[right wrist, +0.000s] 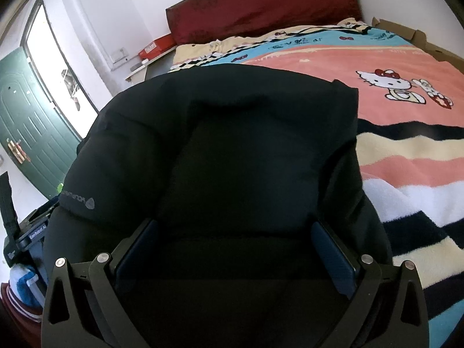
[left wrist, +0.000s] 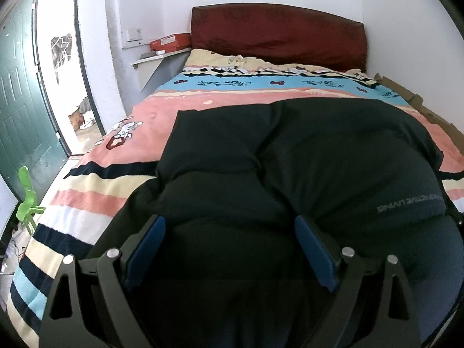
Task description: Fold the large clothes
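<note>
Where the black jacket point(left wrist: 304, 150) nears both cameras, dark folds blur — edges cropped.

The puffy black jacket point(left wrist: 304, 156) fills the near middle of the bed point(left wrist: 95, 203) and bulges up directly ahead of both hand-held grippers, left point(left wrist: 229, 249) and right point(right wrist: 235, 249), whose jaws stand wide with jacket between them. Bare blanket lies free on both sides of the jacket and beyond it toward the red headboard point(left wrist: 275, 34). A cardboard box point(right wrist: 420, 40) lines the far right edge; a shelf point(left wrist: 156, 58) with an orange box point(left wrist: 171, 42) stands left of the headboard.
</note>
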